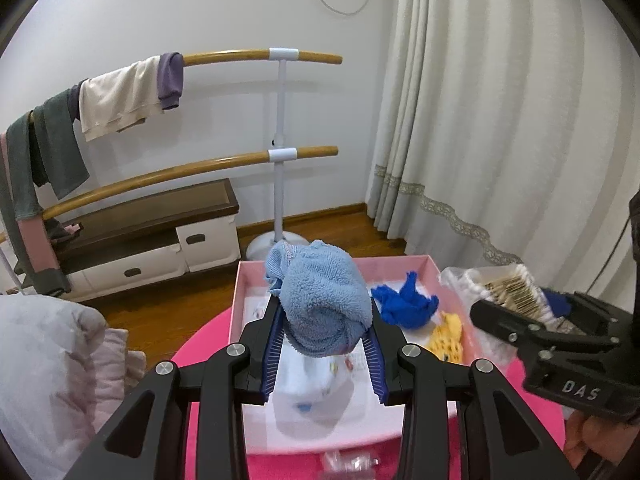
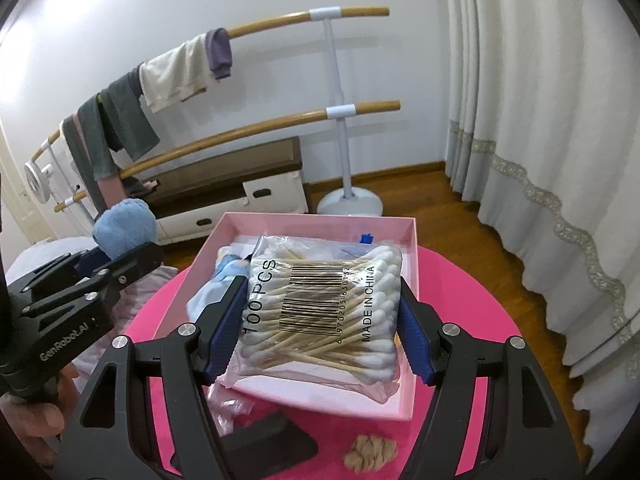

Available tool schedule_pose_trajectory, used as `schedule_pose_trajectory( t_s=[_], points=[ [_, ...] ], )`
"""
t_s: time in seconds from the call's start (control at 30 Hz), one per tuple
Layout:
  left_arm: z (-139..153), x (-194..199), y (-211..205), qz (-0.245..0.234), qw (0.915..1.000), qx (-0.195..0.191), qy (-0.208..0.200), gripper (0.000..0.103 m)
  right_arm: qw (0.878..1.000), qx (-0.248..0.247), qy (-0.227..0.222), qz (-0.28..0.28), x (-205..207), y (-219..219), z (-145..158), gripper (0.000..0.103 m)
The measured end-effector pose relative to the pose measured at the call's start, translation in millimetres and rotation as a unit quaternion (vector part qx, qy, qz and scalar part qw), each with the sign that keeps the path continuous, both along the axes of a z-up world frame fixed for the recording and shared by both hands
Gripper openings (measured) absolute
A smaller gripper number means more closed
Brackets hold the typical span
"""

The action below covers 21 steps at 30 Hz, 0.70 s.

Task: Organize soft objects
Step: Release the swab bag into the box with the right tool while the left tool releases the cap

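Left gripper (image 1: pixel 325 320) angled down, clamped on light blue towel (image 1: pixel 324 300) mid-frame over pink box (image 1: pixel 400 266), right gripper (image 2: pixel 320 316) angled down, pinching cotton swab bag (image 2: pixel 324 316) center frame over the same box.

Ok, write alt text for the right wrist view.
The right hand-held gripper holds a clear bag of cotton swabs above an open pink box on a bright pink table. At left, the left hand-held gripper grips a light blue fluffy cloth. A wooden two-bar rack draped with clothes stands behind.
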<state>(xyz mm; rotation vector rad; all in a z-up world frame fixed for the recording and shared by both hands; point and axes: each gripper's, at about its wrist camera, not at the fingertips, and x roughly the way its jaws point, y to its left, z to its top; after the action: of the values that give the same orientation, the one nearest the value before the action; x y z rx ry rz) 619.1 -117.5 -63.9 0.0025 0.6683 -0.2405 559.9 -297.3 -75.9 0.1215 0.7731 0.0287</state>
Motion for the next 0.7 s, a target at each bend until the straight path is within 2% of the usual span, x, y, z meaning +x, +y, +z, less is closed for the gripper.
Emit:
schedule_pose_trajectory(
  t_s=[0.3, 0.7],
  points=[
    [-16.8, 98.8, -9.0, 0.001, 0.9996, -0.001, 0.027, 0.034, 1.000, 0.002, 0.031, -0.003, 47.3, -9.3, -27.1, 0.067],
    [-51.6, 205.8, -25.2, -0.005, 0.9976, 0.005, 0.069, 0.034, 0.998, 0.015, 0.063, -0.003, 96.8, -14.7, -57.5, 0.067]
  ],
)
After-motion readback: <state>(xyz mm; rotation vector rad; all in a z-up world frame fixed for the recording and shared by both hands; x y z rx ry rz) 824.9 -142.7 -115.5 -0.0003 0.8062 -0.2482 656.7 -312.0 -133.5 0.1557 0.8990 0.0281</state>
